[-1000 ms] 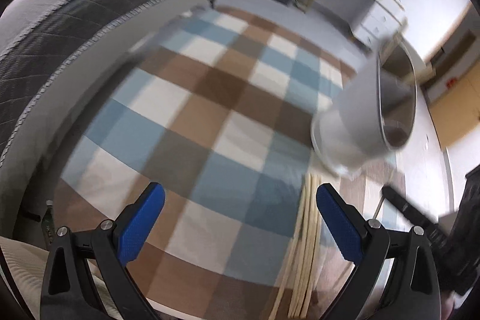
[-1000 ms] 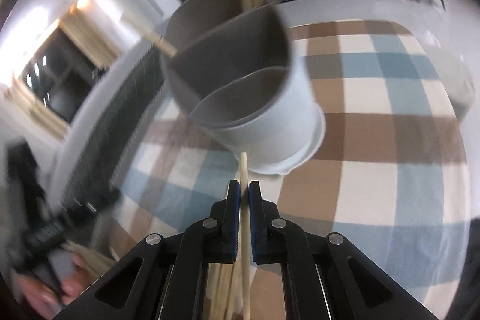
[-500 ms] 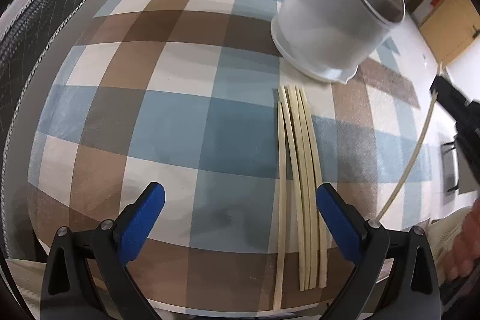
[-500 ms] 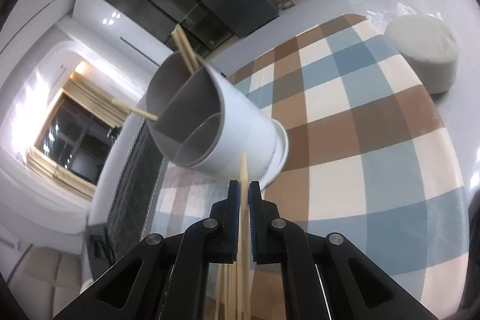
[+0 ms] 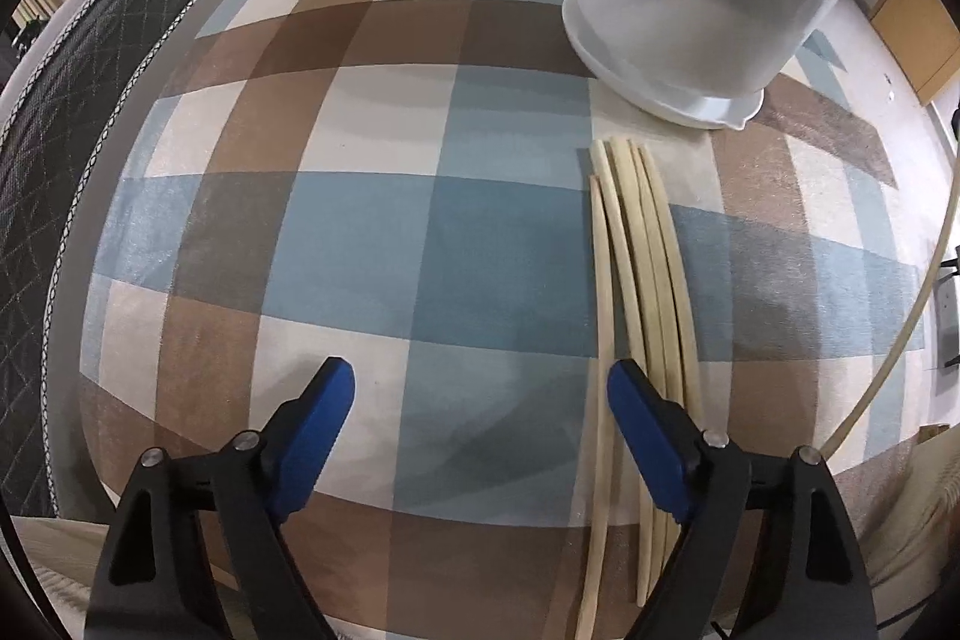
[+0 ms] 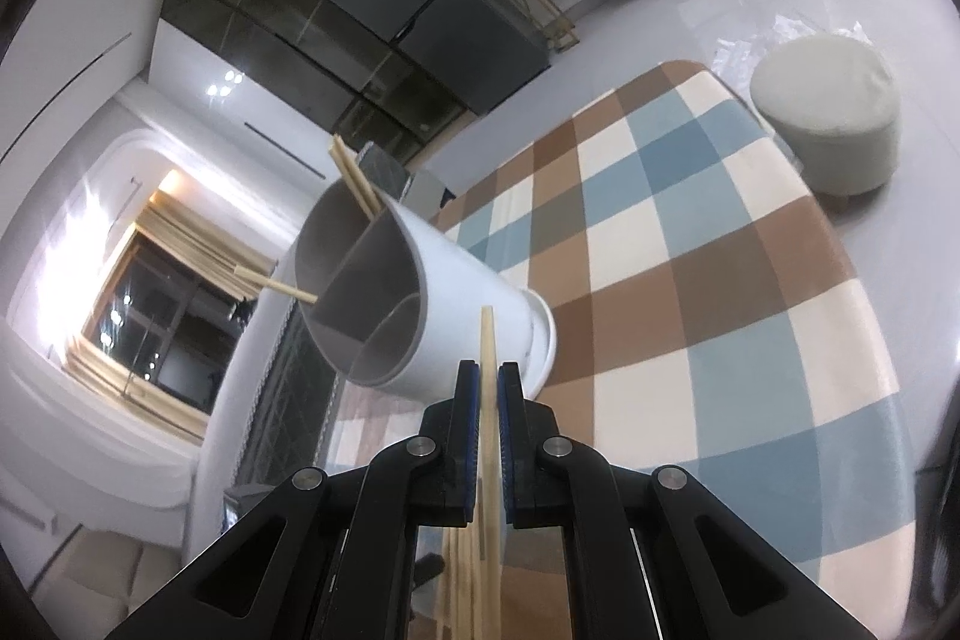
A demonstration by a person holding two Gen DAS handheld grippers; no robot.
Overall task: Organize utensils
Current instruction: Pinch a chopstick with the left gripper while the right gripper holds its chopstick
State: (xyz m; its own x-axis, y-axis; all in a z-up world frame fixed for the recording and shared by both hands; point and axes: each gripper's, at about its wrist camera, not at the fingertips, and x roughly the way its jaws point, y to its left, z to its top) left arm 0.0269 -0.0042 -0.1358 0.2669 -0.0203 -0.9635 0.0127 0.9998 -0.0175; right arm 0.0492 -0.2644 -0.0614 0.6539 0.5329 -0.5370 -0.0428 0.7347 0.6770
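- Our right gripper (image 6: 488, 388) has its jaws pinched on one chopstick (image 6: 487, 340). The tip stands a little past the pads, aimed at the white divided utensil holder (image 6: 420, 304). A stick this thin can swivel between the pads, so it may tip off line before it reaches the holder's mouth.
- The holder already has a few chopsticks (image 6: 354, 181) leaning out of its far compartment. If we come in across them, the held stick could knock them or catch on a divider and end up in the wrong section.
- The holder stands on a soft checked rug (image 5: 372, 232). A sideways push at the rim could rock or topple it, we judge.
- Our left gripper (image 5: 480, 394) is spread, with nothing between the pads; its jaws have just been closing a little. It points down at the rug beside the row of loose chopsticks (image 5: 636, 268) lying just in front of the holder's base.
- Its right finger (image 5: 642, 430) overlaps the row in the left wrist view. Closing from here could pinch none, or drag several and scatter them.
- The sticks lie touching one another, so picking out just one is likely to be fiddly.
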